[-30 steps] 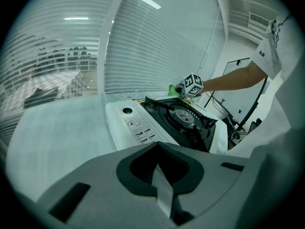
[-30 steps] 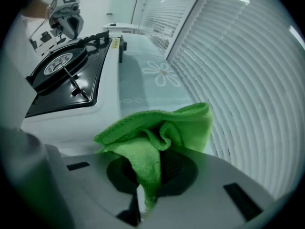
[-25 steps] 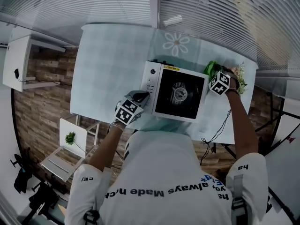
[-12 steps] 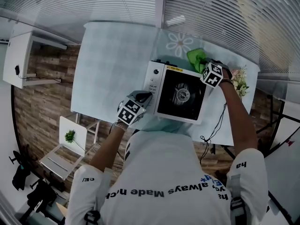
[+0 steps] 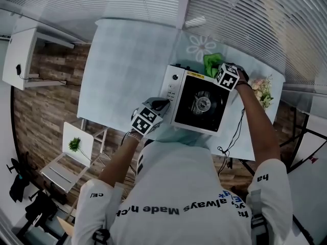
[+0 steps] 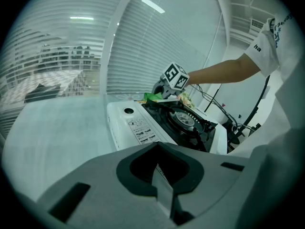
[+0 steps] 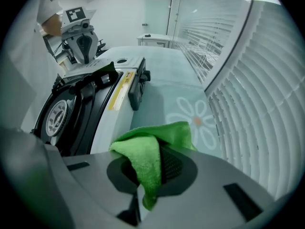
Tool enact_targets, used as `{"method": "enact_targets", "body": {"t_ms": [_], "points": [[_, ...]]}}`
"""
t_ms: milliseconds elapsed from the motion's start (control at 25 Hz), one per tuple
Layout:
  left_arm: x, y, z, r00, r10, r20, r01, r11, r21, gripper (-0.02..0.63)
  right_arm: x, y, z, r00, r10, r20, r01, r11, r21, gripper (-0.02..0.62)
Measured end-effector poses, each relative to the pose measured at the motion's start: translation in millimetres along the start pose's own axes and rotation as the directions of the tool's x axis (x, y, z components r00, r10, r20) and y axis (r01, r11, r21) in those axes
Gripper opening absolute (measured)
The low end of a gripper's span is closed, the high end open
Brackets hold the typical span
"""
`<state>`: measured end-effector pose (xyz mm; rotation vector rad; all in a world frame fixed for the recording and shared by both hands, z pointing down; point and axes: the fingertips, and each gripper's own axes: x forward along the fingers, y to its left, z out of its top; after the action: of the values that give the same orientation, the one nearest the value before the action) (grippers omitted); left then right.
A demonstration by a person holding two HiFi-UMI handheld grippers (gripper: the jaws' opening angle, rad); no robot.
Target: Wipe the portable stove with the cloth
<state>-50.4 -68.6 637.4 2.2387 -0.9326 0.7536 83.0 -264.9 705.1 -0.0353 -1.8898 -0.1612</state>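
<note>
The portable stove, white with a black top and a round burner, stands on the pale table. My right gripper is shut on the green cloth at the stove's far right corner. In the right gripper view the cloth hangs folded out of the jaws just beside the stove's white rim. My left gripper is shut with nothing in it, its tip at the stove's control panel on the near left side. The left gripper view shows the right gripper's marker cube beyond the burner.
A small bunch of flowers lies at the table's right end, and a daisy print marks the table behind the stove. A black cable trails off the near edge. Window blinds run along the far side. A white chair stands lower left.
My right gripper has carried the green cloth from beside the flowers leftward and away, to the stove's far right corner. The left gripper has stayed at the control panel.
</note>
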Motion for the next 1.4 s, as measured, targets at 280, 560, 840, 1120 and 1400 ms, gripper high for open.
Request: {"method": "enact_targets", "body": {"t_ms": [280, 560, 840, 1120, 1400], "points": [[0.7, -0.5, 0.0, 1.000, -0.006, 0.013, 0.006, 1.000, -0.007, 0.011, 8.0, -0.8, 45.7, 0.999, 0.022, 0.043, -0.021, 0.999, -0.027, 0.026], [1.1, 0.0, -0.1, 0.999, 0.004, 0.035, -0.003, 1.000, -0.003, 0.011, 9.5, -5.5, 62.7, 0.999, -0.022, 0.035, 0.023, 0.999, -0.026, 0.026], [-14.9, -0.1, 0.1, 0.998, 0.033, 0.051, -0.033, 0.999, -0.006, 0.011, -20.5, -36.4, 132.1, 0.972, -0.185, 0.148, 0.191, 0.981, -0.027, 0.026], [-20.9, -14.2, -11.0, 0.998, 0.006, 0.064, -0.004, 1.000, -0.031, 0.012, 1.9, -28.0, 216.9, 0.969, -0.182, 0.166, 0.209, 0.964, -0.165, 0.026], [-26.7, -26.9, -35.1, 0.998, -0.027, 0.055, 0.030, 0.998, -0.056, 0.011, 44.9, 0.4, 244.1, 0.996, -0.084, 0.030, 0.089, 0.941, -0.326, 0.026]]}}
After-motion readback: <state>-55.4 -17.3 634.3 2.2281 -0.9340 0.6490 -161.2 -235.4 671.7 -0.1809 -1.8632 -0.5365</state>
